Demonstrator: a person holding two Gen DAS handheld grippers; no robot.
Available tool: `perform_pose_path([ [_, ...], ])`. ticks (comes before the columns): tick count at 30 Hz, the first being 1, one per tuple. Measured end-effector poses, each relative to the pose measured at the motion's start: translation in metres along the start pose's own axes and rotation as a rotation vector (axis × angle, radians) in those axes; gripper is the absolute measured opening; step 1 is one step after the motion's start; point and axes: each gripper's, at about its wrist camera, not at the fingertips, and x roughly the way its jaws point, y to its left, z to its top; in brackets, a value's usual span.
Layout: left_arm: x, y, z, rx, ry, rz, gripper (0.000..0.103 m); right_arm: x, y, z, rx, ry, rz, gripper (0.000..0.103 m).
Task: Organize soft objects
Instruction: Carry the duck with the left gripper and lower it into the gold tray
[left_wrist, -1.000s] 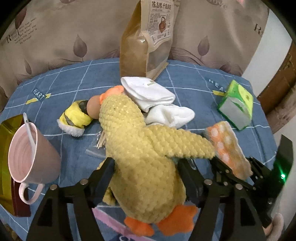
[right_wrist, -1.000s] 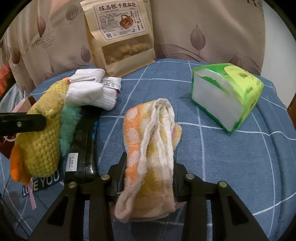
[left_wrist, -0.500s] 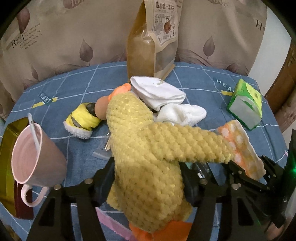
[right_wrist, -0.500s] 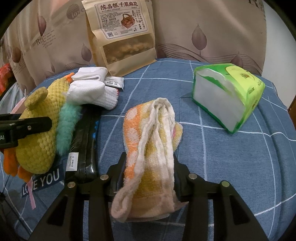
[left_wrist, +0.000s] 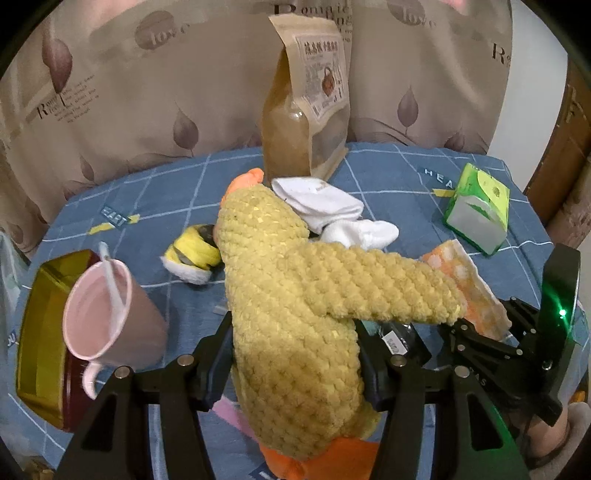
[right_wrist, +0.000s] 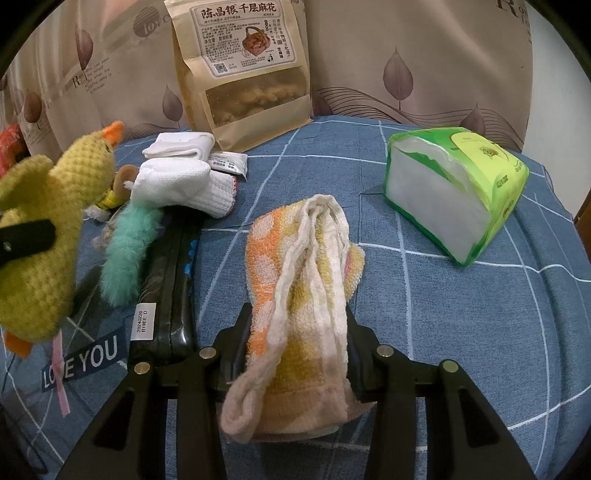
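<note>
A yellow plush duck (left_wrist: 288, 295) with orange feet hangs between the fingers of my left gripper (left_wrist: 293, 354), whose jaws are closing and pressing into its body. In the right wrist view the duck (right_wrist: 40, 229) is clear of the blue cloth at the far left. My right gripper (right_wrist: 295, 350) is shut on an orange, yellow and white towel (right_wrist: 295, 273) that rests on the cloth. Folded white socks (right_wrist: 181, 184) lie behind, and a small yellow bee plush (left_wrist: 192, 254) lies left of the duck. A teal fuzzy piece (right_wrist: 125, 243) lies on a black pouch (right_wrist: 170, 295).
A green tissue pack (right_wrist: 450, 188) sits at the right. A tall brown snack bag (right_wrist: 243, 70) leans on the curtain at the back. A pink mug (left_wrist: 107, 310) with a spoon stands by a yellow tin (left_wrist: 37, 332) at the left.
The left gripper's jaws have narrowed on the duck and it has come up off the cloth, its feet dropping out of view. The right gripper and towel have stayed put.
</note>
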Motion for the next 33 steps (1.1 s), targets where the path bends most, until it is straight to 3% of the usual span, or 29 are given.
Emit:
perform_pose_path([
  [10, -0.021, 0.029, 0.002, 0.025, -0.021, 0.081, 0.058, 0.000, 0.000, 0.000, -0.002, 0.001, -0.001, 0.041],
  [28, -0.064, 0.142, 0.002, 0.026, -0.078, 0.300, 0.058, 0.000, 0.002, 0.000, -0.020, 0.005, -0.021, 0.041],
  [33, -0.068, 0.173, -0.002, -0.001, -0.063, 0.356, 0.058, 0.000, 0.003, 0.000, -0.024, 0.006, -0.026, 0.041],
])
